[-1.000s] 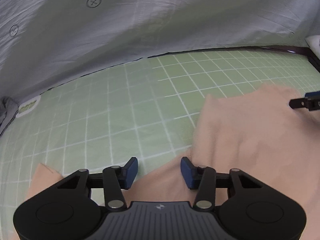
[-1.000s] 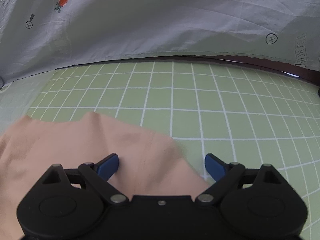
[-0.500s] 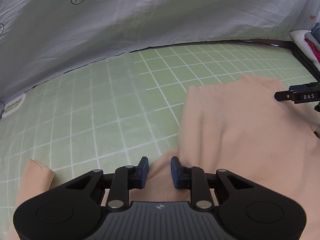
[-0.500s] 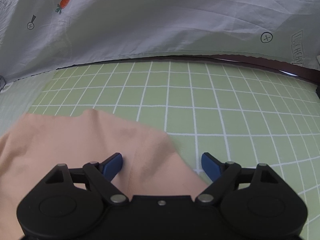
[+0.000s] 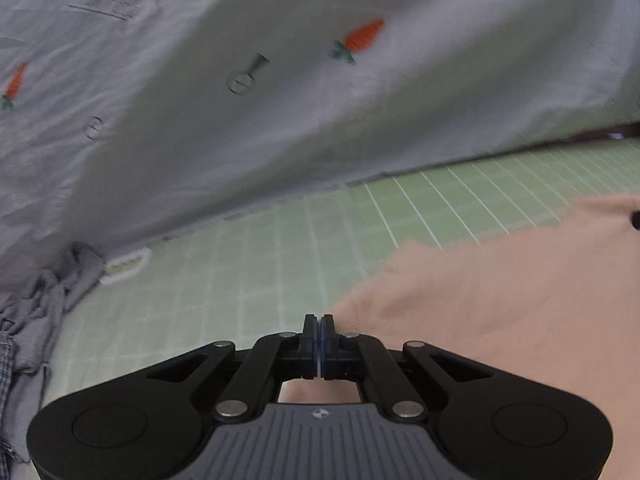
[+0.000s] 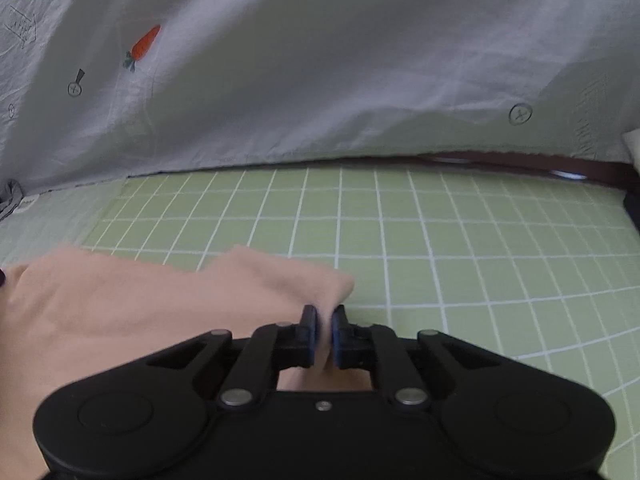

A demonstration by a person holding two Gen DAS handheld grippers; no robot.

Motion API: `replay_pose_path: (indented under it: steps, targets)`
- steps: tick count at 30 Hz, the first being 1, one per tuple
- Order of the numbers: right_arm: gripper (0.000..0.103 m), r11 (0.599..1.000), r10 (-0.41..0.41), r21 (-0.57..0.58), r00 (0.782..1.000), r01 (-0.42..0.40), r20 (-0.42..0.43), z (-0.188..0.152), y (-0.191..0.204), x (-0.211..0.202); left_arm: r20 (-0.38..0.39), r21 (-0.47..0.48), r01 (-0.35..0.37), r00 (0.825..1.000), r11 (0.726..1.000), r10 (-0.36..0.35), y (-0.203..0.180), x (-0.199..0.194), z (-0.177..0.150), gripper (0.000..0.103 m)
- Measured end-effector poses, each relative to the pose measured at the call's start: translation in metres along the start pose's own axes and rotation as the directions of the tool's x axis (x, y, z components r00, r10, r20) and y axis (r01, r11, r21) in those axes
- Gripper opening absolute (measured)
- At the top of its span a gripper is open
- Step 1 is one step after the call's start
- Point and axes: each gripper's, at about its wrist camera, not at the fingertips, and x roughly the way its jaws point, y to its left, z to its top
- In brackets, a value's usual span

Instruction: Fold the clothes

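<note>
Nearest in the right wrist view, the right gripper (image 6: pixel 325 332) has just been closing its jaws, and they now pinch a bunched corner of the peach garment (image 6: pixel 120 304) between the blue pads. In the left wrist view, the left gripper (image 5: pixel 319 340) has its jaws pressed together; they too have just closed, beside the garment's hemmed edge, but whether a thin layer of cloth is caught between them I cannot tell, because the pads meet almost flat. The garment lies on the green grid mat (image 6: pixel 440 240), spread from one gripper towards the other. I judge that this is the grasping step at the start of a fold: the next move asks both hands to lift the near edge together and carry it over evenly. Farther, a crumpled grey cloth (image 5: pixel 36 304) lies at the mat's left side, cut off by the frame. Behind stands a grey sheet with carrot prints (image 5: pixel 362 38). The left view is blurred.
</note>
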Motion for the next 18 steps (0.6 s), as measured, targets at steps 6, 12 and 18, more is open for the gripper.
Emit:
replay_pose_path:
  steps: [6, 12, 18]
  targets:
    - [0.017, 0.991, -0.096, -0.088, 0.995, 0.096, 0.003, -0.002, 0.009, 0.001, -0.088, -0.073, 0.004, 0.996, 0.997, -0.010, -0.001, 0.033, -0.004, 0.007]
    - [0.081, 0.984, -0.157, -0.087, 0.987, 0.155, -0.021, -0.004, 0.011, -0.003, -0.121, -0.225, -0.063, 0.992, 0.972, 0.036, 0.010, 0.019, -0.005, 0.048]
    - [0.084, 0.986, -0.120, -0.125, 0.991, 0.113, -0.054, -0.027, 0.038, -0.034, -0.145, -0.240, -0.057, 0.989, 0.969, 0.022, 0.000, -0.022, -0.030, 0.061]
